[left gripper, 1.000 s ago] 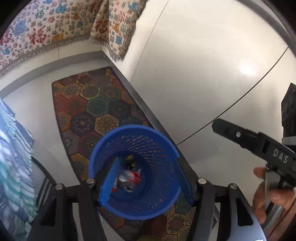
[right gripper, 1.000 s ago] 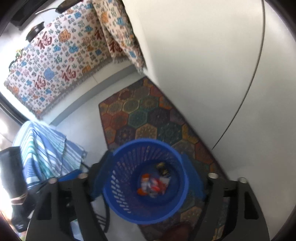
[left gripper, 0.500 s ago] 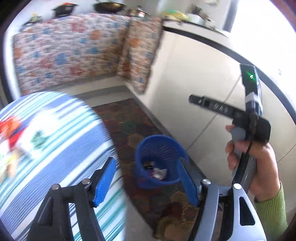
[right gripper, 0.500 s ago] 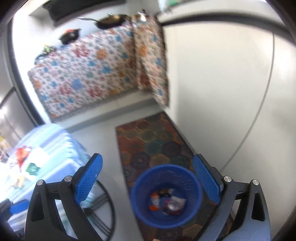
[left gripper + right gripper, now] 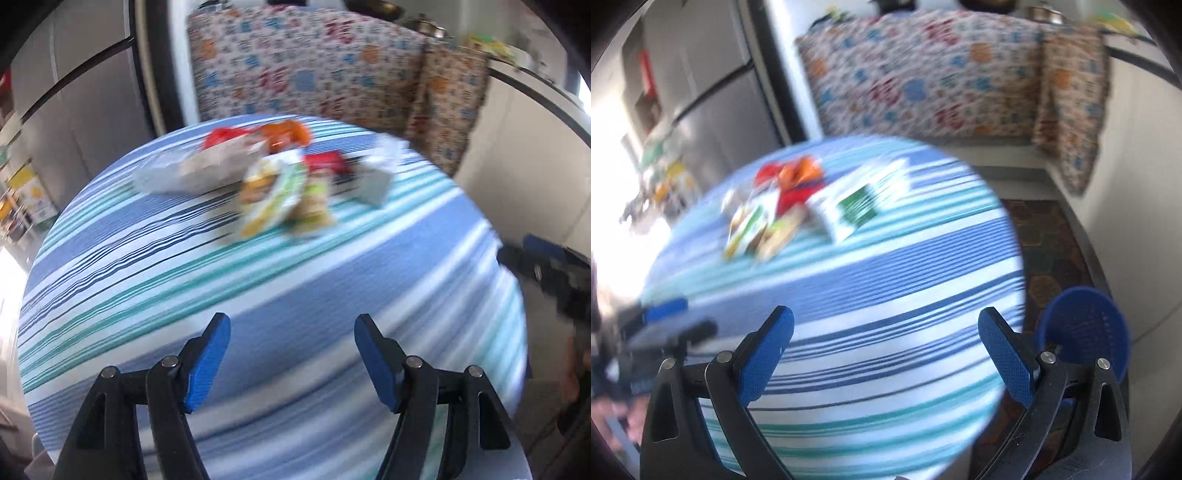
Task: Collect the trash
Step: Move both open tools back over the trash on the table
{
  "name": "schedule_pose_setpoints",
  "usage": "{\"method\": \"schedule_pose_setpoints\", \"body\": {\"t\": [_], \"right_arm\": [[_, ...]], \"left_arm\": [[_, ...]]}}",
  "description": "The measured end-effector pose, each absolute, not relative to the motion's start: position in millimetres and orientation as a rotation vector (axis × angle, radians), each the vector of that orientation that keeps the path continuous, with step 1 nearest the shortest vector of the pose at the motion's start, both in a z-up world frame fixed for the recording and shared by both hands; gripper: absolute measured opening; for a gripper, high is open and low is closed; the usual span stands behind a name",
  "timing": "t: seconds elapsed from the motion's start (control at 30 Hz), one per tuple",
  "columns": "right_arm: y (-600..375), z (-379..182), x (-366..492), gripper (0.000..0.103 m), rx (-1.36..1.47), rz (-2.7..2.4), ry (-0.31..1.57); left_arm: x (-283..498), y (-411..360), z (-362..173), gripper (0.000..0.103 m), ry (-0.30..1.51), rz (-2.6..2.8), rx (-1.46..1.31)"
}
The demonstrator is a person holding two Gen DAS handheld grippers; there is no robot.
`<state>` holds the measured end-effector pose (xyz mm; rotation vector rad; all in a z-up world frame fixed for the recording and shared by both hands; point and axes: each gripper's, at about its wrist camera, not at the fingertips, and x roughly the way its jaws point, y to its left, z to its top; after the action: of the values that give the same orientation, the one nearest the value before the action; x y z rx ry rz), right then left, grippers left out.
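The left gripper (image 5: 291, 330) stood with its blue-padded fingers (image 5: 208, 360) parted to a moderate gap; nothing lay between them. The right gripper (image 5: 885, 325) stood with its blue-padded fingers (image 5: 1004, 354) spread nearly to their widest, the gap having just widened, and nothing lay between them.

Both grippers pointed down at a round tabletop covered in a blue, white and teal striped cloth (image 5: 155, 266). The trash, a blurred cluster of crumpled wrappers in red, orange, white, green and yellow (image 5: 280, 181), lay on the cloth well ahead of the left fingertips, towards the far edge. In the right wrist view the same cluster (image 5: 775, 210) lay ahead and to the left of the fingers. A white carton with a green panel (image 5: 864, 201) lay just beside the cluster, ahead of the gap between the fingers.

A blue perforated plastic waste basket (image 5: 1086, 332) stood on a dark hexagon-patterned rug (image 5: 1045, 243), just behind the right-hand finger of the right gripper and beside the tabletop. Its contents could not be made out.

A floral patterned cloth (image 5: 923, 74) hung over a counter beyond the tabletop.
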<state>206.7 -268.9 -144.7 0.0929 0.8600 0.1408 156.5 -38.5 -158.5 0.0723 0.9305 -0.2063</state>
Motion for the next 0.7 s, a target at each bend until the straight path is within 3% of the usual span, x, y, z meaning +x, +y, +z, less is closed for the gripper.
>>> {"method": "schedule_pose_setpoints", "body": {"t": [0.33, 0.7], "right_arm": [[-222.5, -185.9, 236.8, 0.100, -0.027, 0.165, 0.973], [-207.8, -192.8, 253.2, 0.103, -0.066, 0.150, 0.969]], "left_arm": [[192.6, -3.4, -178.0, 0.073, 0.919, -0.162, 0.073], [215.6, 0.6, -183.8, 0.103, 0.952, -0.154, 0.083]]}}
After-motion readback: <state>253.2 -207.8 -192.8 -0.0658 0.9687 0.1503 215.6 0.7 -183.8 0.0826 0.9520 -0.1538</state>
